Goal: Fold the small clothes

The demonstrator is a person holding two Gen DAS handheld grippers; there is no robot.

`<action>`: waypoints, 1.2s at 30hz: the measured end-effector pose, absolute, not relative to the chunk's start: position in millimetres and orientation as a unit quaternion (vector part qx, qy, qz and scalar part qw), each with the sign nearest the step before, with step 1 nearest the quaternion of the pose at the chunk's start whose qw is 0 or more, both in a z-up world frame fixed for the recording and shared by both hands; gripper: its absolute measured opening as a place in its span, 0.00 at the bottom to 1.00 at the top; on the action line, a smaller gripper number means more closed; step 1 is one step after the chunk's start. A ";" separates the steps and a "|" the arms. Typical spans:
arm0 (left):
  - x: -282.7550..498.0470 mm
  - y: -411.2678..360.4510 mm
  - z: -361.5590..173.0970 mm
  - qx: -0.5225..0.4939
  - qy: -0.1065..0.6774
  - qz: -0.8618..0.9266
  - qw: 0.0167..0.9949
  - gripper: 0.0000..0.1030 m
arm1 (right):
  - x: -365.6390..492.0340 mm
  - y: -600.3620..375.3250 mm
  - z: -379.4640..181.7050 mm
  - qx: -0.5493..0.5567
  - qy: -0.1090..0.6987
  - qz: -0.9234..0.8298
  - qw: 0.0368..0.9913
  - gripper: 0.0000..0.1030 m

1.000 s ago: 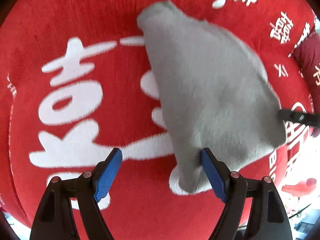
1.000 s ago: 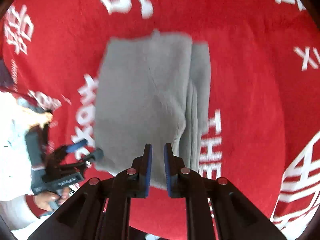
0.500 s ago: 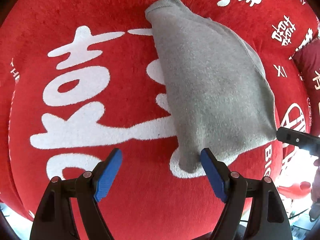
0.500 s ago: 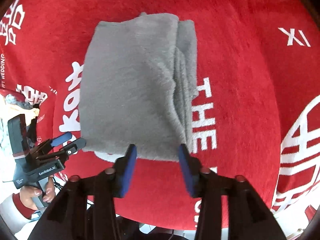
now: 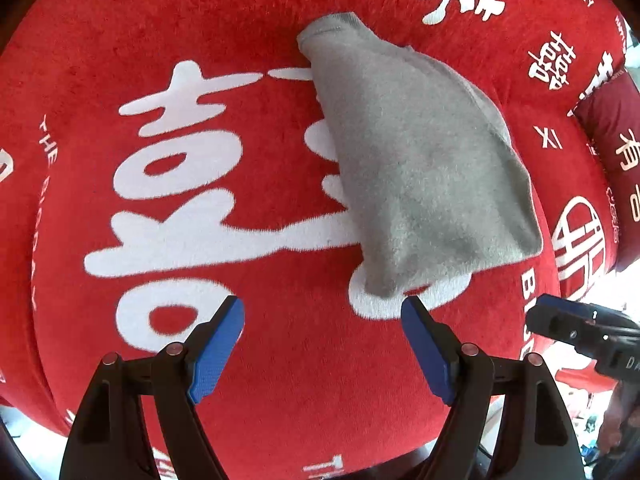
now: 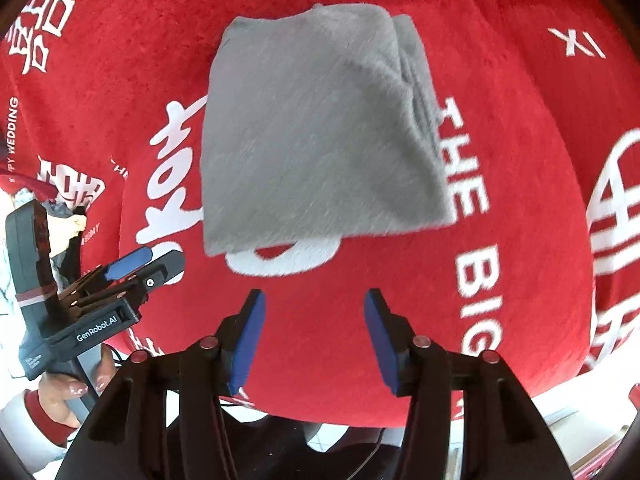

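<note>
Now, left wrist view: we have the left gripper [image 5: 322, 318] spread wide with nothing in it, and the folded grey garment [image 5: 416, 160] lies ahead of its right finger on the red cloth [image 5: 200, 32] over the tabletop. Right wrist view: right gripper [image 6: 314, 312] jaws are opening, nothing between them, garment just ahead; left gripper sits off to its left in a hand [image 6: 70, 390].

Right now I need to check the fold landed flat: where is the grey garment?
The folded grey garment lies on the red cloth just beyond both grippers' fingertips, right of centre in the left wrist view, partly covering the large white character, touching neither gripper.
</note>
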State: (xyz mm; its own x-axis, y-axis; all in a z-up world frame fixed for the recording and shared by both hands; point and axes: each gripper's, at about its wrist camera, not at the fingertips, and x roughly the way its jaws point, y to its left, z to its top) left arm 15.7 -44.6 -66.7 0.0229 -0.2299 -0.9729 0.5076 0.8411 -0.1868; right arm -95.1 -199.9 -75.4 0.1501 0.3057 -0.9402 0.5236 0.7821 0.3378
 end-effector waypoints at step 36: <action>-3.0 18.9 53.9 0.112 0.678 -0.316 0.654 1.00 | -124.1 -138.2 73.5 0.292 0.572 -0.170 0.748 0.82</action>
